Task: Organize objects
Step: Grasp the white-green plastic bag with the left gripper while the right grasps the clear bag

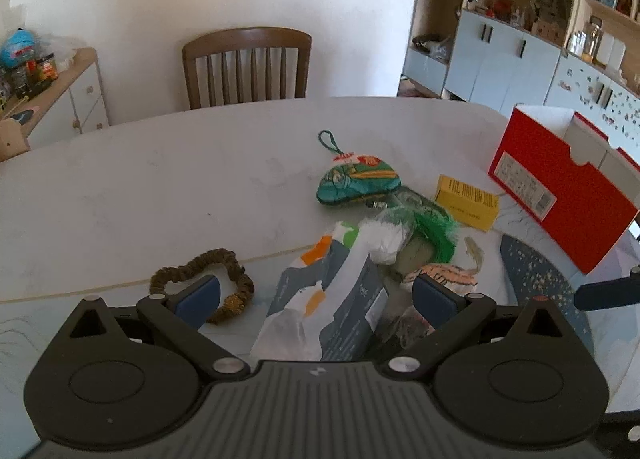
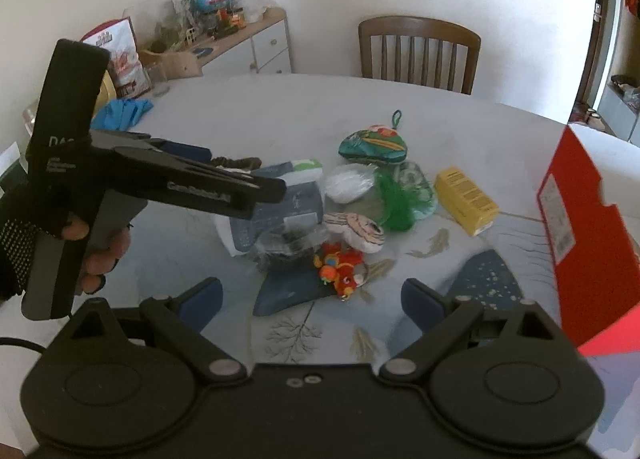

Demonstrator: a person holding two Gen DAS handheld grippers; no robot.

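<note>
In the left wrist view the left gripper point(image 1: 316, 299) is spread wide with nothing between its blue pads, and the grey-and-white paper packet with orange patches point(image 1: 320, 311) lies directly between the fingers at 12 o'clock, whether touching them cannot be told. The brown fabric scrunchie point(image 1: 208, 283) sits just beyond the left pad at 10 o'clock, and the pink-striped soft toy point(image 1: 444, 275) just past the right pad at 1 o'clock. Farther out are the white bundle with green fringe point(image 1: 404, 231), the teal embroidered pouch with a green loop point(image 1: 360, 183) at 12 o'clock, the yellow cardboard box point(image 1: 468, 201) and the open red cardboard box point(image 1: 560, 195) at 2 o'clock, all on the pale counter point(image 1: 160, 187), with a brown wooden chair point(image 1: 248, 67) behind. The right wrist view shows the right gripper point(image 2: 312, 305) likewise wide open and empty, hovering near a small red-and-orange plush toy point(image 2: 340, 265) at 12 o'clock, which the left view does not show. It also shows a hand point(image 2: 96, 247) gripping the left gripper's handle at 9 o'clock, and blue gloves point(image 2: 120, 113) at 10 o'clock on the far counter edge.
</note>
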